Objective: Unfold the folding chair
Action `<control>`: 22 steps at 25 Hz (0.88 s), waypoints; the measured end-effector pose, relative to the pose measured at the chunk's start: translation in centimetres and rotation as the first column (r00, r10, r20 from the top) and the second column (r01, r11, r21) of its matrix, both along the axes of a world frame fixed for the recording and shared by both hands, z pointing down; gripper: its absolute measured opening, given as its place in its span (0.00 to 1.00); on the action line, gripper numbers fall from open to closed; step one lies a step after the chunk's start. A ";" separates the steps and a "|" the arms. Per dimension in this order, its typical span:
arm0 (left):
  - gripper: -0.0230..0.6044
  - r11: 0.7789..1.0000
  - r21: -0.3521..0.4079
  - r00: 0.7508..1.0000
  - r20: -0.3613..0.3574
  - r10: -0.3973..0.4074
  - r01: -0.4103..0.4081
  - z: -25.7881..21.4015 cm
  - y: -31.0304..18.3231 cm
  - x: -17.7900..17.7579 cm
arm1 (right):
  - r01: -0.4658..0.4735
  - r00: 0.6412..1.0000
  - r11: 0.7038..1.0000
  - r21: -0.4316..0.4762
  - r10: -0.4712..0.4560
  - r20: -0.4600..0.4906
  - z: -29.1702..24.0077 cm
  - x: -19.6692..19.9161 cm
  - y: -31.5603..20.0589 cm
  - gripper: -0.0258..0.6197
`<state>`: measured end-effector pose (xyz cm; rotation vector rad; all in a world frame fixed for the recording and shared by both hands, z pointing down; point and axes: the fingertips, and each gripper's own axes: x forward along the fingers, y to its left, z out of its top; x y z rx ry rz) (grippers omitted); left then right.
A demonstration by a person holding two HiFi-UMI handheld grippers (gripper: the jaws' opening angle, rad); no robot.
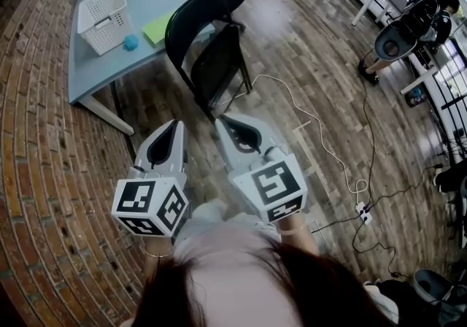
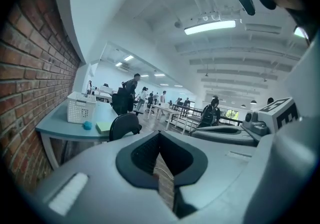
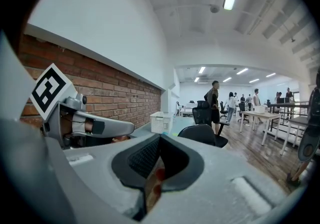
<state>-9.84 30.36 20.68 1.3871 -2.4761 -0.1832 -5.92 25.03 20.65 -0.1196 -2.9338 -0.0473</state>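
Two tongs, left tongs (image 1: 175, 125) and right tongs (image 1: 223, 121), are each pressed together and pinching nothing. There is one folded chair (image 1: 213, 55) and one worktop (image 1: 95, 70) carrying one white basket (image 1: 104, 16). The floor (image 1: 314, 55) is wooden, with a brick wall (image 1: 36, 172) left of the tongs. The chair stands near, ahead of both tips, beside the worktop, its long axis roughly upright and the backrest uppermost.

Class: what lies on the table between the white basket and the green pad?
A small blue object sits between the white basket and the green pad, clearest in the head view.
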 end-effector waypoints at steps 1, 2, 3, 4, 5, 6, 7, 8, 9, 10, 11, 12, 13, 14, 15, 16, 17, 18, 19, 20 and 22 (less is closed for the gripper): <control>0.03 1.000 0.002 1.000 0.000 0.001 -0.001 0.0 0.3 -0.5 | 0.000 1.000 1.000 0.003 0.000 -0.001 0.0 -0.6 0.3 0.04; 0.03 1.000 0.004 1.000 -0.001 0.002 -0.002 -0.1 0.5 -1.1 | 0.000 1.000 1.000 0.005 0.000 -0.002 -0.1 -1.1 0.5 0.04; 0.03 1.000 0.007 1.000 -0.001 0.002 -0.002 -0.1 0.8 -1.6 | -0.001 1.000 1.000 0.007 0.001 -0.002 -0.1 -1.7 0.8 0.04; 0.03 1.000 0.010 1.000 -0.001 0.002 -0.002 -0.2 1.0 -2.2 | -0.003 1.000 1.000 0.008 0.003 -0.002 -0.2 -2.2 1.0 0.04; 0.03 1.000 0.013 1.000 -0.001 0.002 -0.002 -0.2 1.3 -2.7 | -0.005 1.000 1.000 0.010 0.005 -0.002 -0.2 -2.6 1.2 0.04; 0.03 1.000 0.014 1.000 -0.002 0.001 -0.001 -0.2 1.6 -3.3 | -0.009 1.000 1.000 0.012 0.009 -0.002 -0.2 -3.1 1.3 0.04; 0.03 1.000 0.014 1.000 -0.003 0.001 -0.001 -0.2 1.8 -3.8 | -0.013 1.000 1.000 0.013 0.013 -0.002 -0.2 -3.6 1.5 0.04; 0.03 1.000 0.014 1.000 -0.004 0.001 -0.001 -0.1 2.1 -4.3 | -0.018 1.000 1.000 0.013 0.018 -0.003 -0.2 -4.0 1.7 0.04; 0.03 1.000 0.012 1.000 -0.007 0.003 -0.003 0.1 2.4 -4.8 | -0.026 1.000 1.000 0.013 0.026 -0.004 -0.1 -4.4 1.8 0.04; 0.03 1.000 0.011 1.000 -0.009 0.006 -0.006 0.2 2.6 -5.2 | -0.035 0.999 0.999 0.012 0.035 -0.005 -0.1 -4.7 1.8 0.04; 0.03 1.000 0.009 1.000 -0.012 0.010 -0.010 0.3 2.8 -5.5 | -0.045 0.999 0.999 0.011 0.045 -0.008 0.1 -5.0 1.9 0.04; 0.03 1.000 0.008 1.000 -0.013 0.015 -0.014 0.5 3.0 -5.8 | -0.055 0.998 0.998 0.010 0.055 -0.011 0.2 -5.2 1.9 0.04; 0.03 1.000 0.006 1.000 -0.015 0.019 -0.018 0.6 3.2 -6.1 | -0.062 0.998 0.998 0.008 0.062 -0.012 0.3 -5.4 2.0 0.04; 0.03 1.000 0.006 1.000 -0.017 0.022 -0.021 0.6 3.4 -6.4 | -0.067 0.998 0.998 0.003 0.067 -0.012 0.3 -5.6 2.1 0.04; 0.03 1.000 0.006 1.000 -0.019 0.023 -0.023 0.7 3.6 -6.6 | -0.071 0.997 0.997 -0.002 0.071 -0.010 0.3 -5.7 2.2 0.04; 0.03 1.000 0.006 0.999 -0.021 0.024 -0.023 0.8 3.7 -6.9 | -0.076 0.997 0.997 -0.006 0.076 -0.008 0.2 -5.9 2.3 0.04; 0.03 1.000 0.008 0.999 -0.023 0.024 -0.024 0.8 3.8 -7.2 | -0.082 0.997 0.997 -0.010 0.082 -0.007 0.2 -6.0 2.3 0.04; 0.03 1.000 0.010 0.999 -0.025 0.025 -0.025 0.8 3.9 -7.4 | -0.090 0.996 0.996 -0.013 0.090 -0.008 0.2 -6.1 2.2 0.04; 0.03 1.000 0.011 0.999 -0.026 0.027 -0.027 0.8 3.9 -7.6 | -0.098 0.995 0.995 -0.017 0.098 -0.011 0.3 -6.2 2.1 0.04; 0.03 0.999 0.013 0.999 -0.028 0.029 -0.029 0.8 3.9 -7.7 | -0.107 0.994 0.994 -0.020 0.107 -0.014 0.4 -6.2 1.9 0.04; 0.03 0.999 0.017 0.999 -0.034 0.032 -0.031 0.9 4.0 -8.0 | -0.118 0.993 0.993 -0.023 0.118 -0.016 0.4 -6.4 1.7 0.04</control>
